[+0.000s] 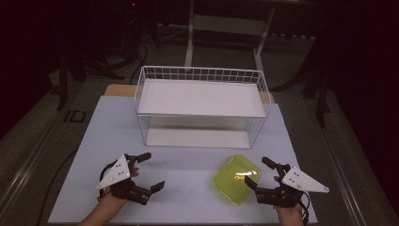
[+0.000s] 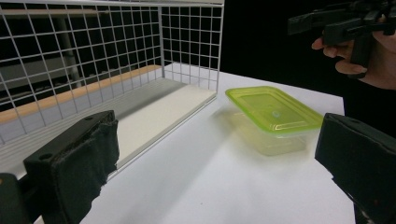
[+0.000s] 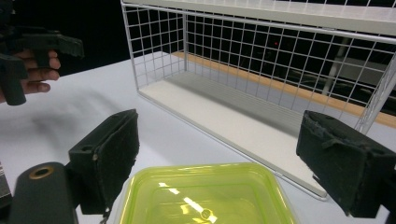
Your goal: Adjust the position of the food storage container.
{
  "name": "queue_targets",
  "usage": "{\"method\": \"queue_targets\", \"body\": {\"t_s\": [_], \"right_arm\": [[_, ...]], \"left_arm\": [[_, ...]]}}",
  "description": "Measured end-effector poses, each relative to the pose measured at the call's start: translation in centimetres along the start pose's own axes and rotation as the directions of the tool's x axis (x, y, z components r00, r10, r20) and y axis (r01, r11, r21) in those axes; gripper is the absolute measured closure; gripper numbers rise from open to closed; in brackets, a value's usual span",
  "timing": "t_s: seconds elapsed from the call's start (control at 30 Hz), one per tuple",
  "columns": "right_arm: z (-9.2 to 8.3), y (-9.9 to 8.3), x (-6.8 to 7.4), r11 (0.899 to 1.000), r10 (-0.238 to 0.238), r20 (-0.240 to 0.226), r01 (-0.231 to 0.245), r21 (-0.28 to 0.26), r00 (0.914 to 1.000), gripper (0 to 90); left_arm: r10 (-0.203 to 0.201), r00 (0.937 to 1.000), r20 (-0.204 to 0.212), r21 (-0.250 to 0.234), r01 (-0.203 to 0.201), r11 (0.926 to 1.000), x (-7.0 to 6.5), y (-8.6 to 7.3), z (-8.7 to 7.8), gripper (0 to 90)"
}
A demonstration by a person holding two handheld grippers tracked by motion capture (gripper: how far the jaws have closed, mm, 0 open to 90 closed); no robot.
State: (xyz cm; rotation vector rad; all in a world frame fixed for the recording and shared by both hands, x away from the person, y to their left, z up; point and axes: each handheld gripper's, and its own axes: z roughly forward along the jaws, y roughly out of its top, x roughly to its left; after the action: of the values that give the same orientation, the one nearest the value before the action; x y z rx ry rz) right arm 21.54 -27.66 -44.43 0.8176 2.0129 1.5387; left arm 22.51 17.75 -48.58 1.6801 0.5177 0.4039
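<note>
A clear box with a yellow-green lid (image 1: pixel 236 178) (image 2: pixel 273 112) (image 3: pixel 201 196) lies on the white table, front right of centre. My right gripper (image 1: pixel 258 173) (image 3: pixel 219 154) stands open just right of the box, its jaws spread wide, with the lid's near part low between them. My left gripper (image 1: pixel 151 170) (image 2: pixel 219 158) is open at the front left, well apart from the box and empty. Behind both stands a white wire rack (image 1: pixel 202 106) (image 2: pixel 116 60) (image 3: pixel 261 60) with an upper shelf and a lower board.
The white table top (image 1: pixel 113 136) ends near my hands at the front edge. A wooden board (image 1: pixel 118 89) shows behind the rack. Dark floor and a metal frame (image 1: pixel 226 28) lie beyond the table.
</note>
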Motion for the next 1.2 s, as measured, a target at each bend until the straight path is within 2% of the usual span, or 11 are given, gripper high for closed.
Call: {"method": "queue_targets", "body": {"t_s": [0.17, 0.27, 0.47, 0.57, 0.73, 0.77, 0.83, 0.9, 0.93, 1.03, 1.2], "right_arm": [[0.1, 0.1, 0.1, 1.0, 0.013, -0.007, -0.013, 0.006, 0.9999, 12.7], [-0.1, 0.6, 0.3, 0.998, 0.033, -0.075, -0.029, 0.053, 0.9966, 12.5], [-0.4, 1.1, 0.5, 0.997, 0.035, -0.071, -0.03, 0.067, 0.9969, 12.6], [-0.5, 1.2, 0.4, 0.993, 0.092, -0.125, -0.082, 0.081, 0.9879, 13.9], [-0.5, 0.9, 0.9, 0.991, 0.059, -0.134, -0.041, 0.13, 0.9893, 17.2], [-0.5, 0.4, 1.1, 0.986, 0.059, -0.142, -0.035, 0.165, 0.9881, 26.8], [-0.4, 0.0, 1.1, 0.981, 0.058, -0.148, -0.028, 0.194, 0.9874, 33.6], [-0.5, -0.1, 1.1, 0.979, 0.061, -0.15, -0.029, 0.204, 0.9867, 35.1], [-0.5, -0.5, 1.2, 0.974, 0.07, -0.137, -0.039, 0.223, 0.9881, 43.1], [-0.4, -1.2, 1.0, 0.962, 0.103, -0.143, -0.063, 0.264, 0.9844, 50.5], [-0.2, -2.0, 0.9, 0.953, 0.09, -0.138, -0.045, 0.299, 0.9863, 61.9]], "left_arm": [[0.003, 1.0, 0.0, -0.001, -0.003, 1.0, -0.1, 0.1, 0.0, 0.3], [0.014, 0.9999, -0.002, 0.008, -0.014, 0.9999, -0.2, 0.0, 0.1, 0.2], [0.002, 1.0, -0.003, 0.003, -0.002, 1.0, 0.0, 0.0, 0.1, 0.3], [0.009, 0.9999, -0.007, 0.01, -0.009, 0.9999, -0.1, 0.0, 0.1, 0.2], [0.007, 1.0, -0.001, 0.008, -0.007, 0.9999, -0.1, 0.0, 0.1, 0.2], [0.008, 1.0, -0.001, 0.01, -0.008, 0.9999, -0.2, 0.0, 0.1, 0.2], [0.015, 0.9999, 0.001, 0.008, -0.015, 0.9999, -0.3, 0.0, 0.1, 0.2], [0.016, 0.9999, 0.003, 0.006, -0.016, 0.9999, -0.4, 0.0, 0.1, 0.2], [0.018, 0.9998, 0.004, 0.008, -0.018, 0.9998, -0.4, 0.0, 0.1, 0.2], [0.024, 0.9997, 0.002, 0.015, -0.024, 0.9996, -0.4, 0.0, 0.1, 0.2], [0.025, 0.9997, 0.002, 0.015, -0.025, 0.9996, -0.5, 0.0, 0.1, 0.3]]}}
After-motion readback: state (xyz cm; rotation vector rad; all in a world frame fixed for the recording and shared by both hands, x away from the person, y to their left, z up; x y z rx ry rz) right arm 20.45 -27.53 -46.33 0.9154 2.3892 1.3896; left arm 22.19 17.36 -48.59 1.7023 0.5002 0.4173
